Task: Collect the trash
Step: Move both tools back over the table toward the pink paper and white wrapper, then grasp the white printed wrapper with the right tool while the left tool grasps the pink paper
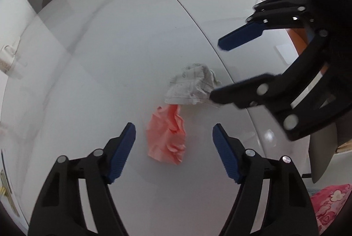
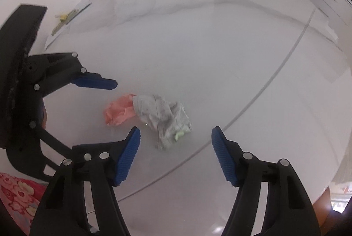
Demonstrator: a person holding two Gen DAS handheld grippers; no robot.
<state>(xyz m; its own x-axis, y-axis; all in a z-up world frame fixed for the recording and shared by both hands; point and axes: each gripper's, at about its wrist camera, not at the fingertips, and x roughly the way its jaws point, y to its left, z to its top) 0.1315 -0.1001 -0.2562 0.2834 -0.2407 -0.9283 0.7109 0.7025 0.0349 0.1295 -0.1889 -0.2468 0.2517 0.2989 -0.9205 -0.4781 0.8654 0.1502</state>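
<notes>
Both spread wide: left gripper (image 1: 173,132) and right gripper (image 2: 176,137), flanking crumpled pink paper (image 1: 166,139) touching crumpled white printed paper (image 1: 191,87).

Right gripper (image 2: 176,137) jaws wide apart above white paper wad (image 2: 167,119), touching pink wad (image 2: 118,111).

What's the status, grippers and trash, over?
Left gripper open over pink wad. Right gripper open at white wad. Wads touching. Nothing in the way.
</notes>
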